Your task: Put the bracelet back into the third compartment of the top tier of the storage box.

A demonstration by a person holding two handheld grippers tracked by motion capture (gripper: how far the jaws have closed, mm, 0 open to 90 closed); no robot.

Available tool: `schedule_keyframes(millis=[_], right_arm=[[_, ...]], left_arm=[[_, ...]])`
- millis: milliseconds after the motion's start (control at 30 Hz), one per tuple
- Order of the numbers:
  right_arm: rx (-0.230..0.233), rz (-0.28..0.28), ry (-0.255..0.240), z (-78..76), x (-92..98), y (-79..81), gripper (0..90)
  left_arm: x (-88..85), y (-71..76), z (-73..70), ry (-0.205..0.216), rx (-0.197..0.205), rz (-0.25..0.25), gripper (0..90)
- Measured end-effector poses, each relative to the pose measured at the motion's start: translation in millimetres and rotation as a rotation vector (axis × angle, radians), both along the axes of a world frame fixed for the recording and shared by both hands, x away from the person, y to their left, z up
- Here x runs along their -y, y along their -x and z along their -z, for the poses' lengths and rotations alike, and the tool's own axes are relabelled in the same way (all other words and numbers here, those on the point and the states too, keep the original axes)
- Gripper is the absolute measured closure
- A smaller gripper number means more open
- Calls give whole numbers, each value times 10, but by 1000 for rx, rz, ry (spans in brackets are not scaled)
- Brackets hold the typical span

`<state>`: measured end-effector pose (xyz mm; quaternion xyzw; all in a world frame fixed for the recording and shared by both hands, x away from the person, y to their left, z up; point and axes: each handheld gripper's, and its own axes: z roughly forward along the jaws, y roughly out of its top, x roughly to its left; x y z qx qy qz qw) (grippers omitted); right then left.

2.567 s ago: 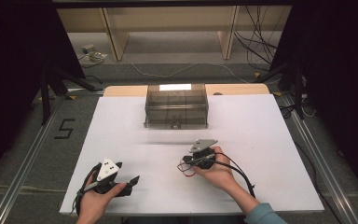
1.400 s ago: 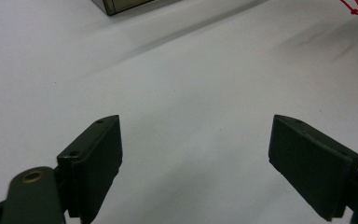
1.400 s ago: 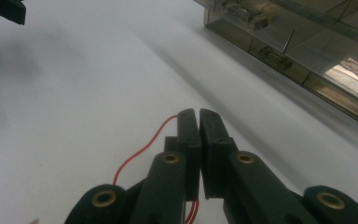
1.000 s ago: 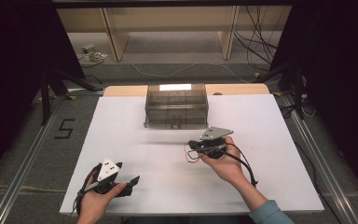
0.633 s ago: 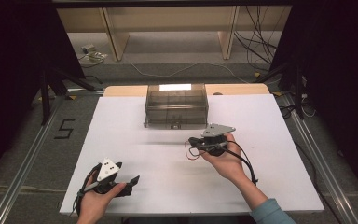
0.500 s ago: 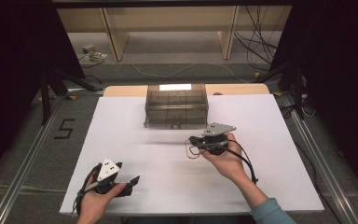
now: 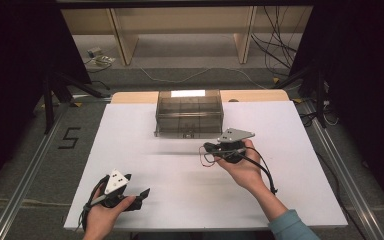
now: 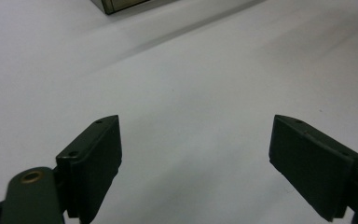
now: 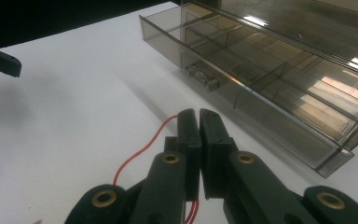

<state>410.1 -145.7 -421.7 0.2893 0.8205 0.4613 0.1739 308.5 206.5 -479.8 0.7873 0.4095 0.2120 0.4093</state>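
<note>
Red wire (image 9: 140,151): we see it in the right gripper view, pinched between the closed jaws of our right gripper (image 9: 199,116).
Smoky plastic drawer box (image 7: 190,113): its drawer (image 9: 242,88) stands pulled out, just beyond the wire.
Left gripper (image 8: 196,140): jaws wide apart, holding nothing, over white bench (image 8: 205,70), well short of the box.
High view: both our hands.

Lab recording station, not a home.

Looks like a test rig: white worktop (image 7: 290,150) ringed by black curtains (image 7: 360,75), metal floor rails (image 7: 25,170), a taped "5" (image 7: 69,138) on grey carpet, loose cables (image 7: 275,47) and a tripod (image 7: 55,82) behind, bare wooden shelving (image 7: 180,30) at the back, a clear compartment drawer box (image 7: 189,112) on top.
</note>
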Motion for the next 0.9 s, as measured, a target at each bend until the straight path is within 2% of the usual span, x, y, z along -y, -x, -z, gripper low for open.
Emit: schedule_keyframes(millis=[900], right_arm=[[24,25,13,-219,-4,-160,879]], left_arm=[[16,1,2,4,-1,8,171]])
